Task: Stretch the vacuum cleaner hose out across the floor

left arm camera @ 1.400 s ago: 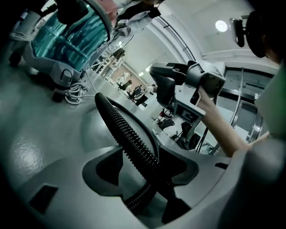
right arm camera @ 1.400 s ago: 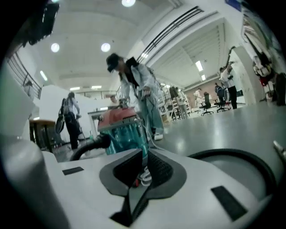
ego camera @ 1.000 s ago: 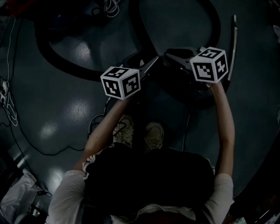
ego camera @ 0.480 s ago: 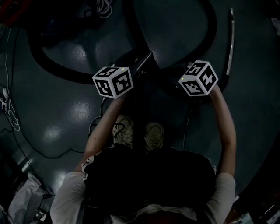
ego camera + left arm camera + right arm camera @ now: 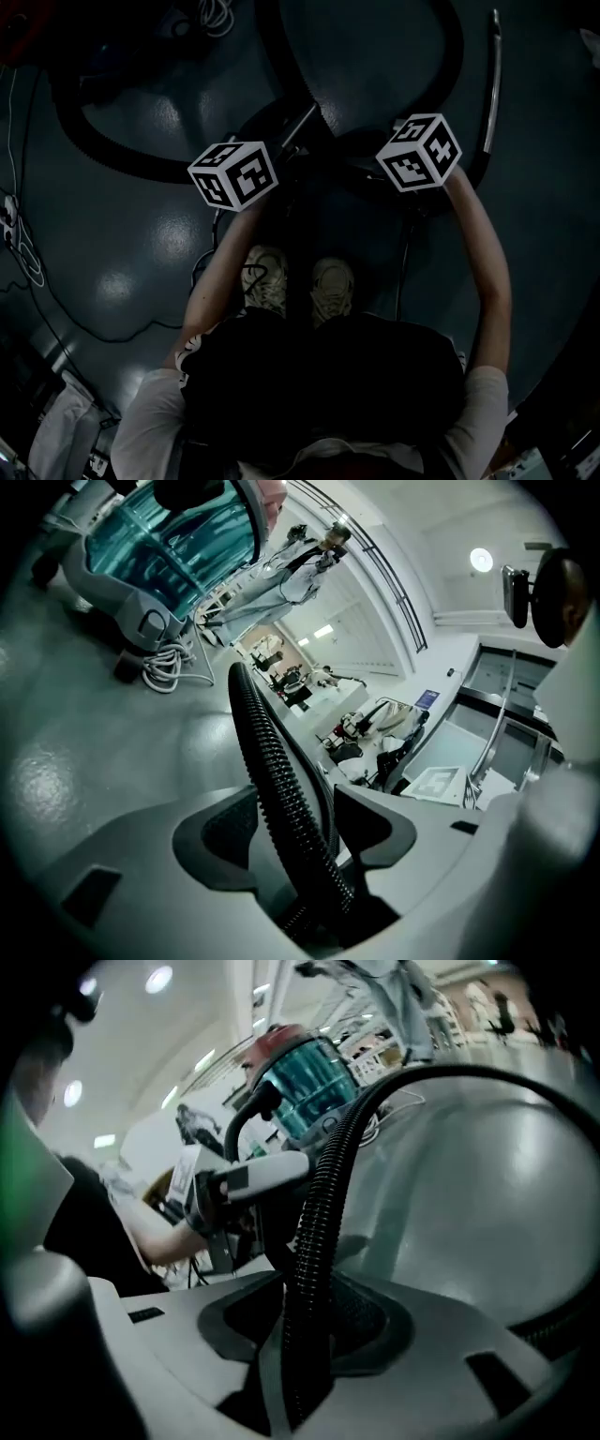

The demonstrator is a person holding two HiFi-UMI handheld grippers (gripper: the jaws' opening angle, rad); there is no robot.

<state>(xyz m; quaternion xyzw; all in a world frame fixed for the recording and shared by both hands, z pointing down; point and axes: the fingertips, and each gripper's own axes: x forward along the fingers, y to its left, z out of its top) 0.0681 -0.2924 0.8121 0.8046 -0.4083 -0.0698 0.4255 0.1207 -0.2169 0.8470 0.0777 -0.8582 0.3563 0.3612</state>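
A black ribbed vacuum hose [image 5: 122,155] loops across the dark floor and runs back between both grippers. In the left gripper view the hose [image 5: 272,780] passes through my left gripper [image 5: 305,822], whose jaws stand wide; it leans on the right jaw with a gap at the left pad. My right gripper [image 5: 305,1321] has just been opening its jaws, and the hose [image 5: 319,1204] lies loosely between them. In the head view the left gripper [image 5: 295,131] and the right gripper [image 5: 370,155] sit side by side over the hose, just ahead of the person's shoes.
The vacuum cleaner [image 5: 178,536], with a teal canister and a red top, stands at the far left with a coiled white cord [image 5: 169,667]. A metal wand [image 5: 492,84] lies at the right. Thin cables [image 5: 28,253] trail along the left floor.
The right gripper has sunk and shifted left, toward the left gripper, and its jaws are now hidden beyond its cube. The left gripper has hardly moved.
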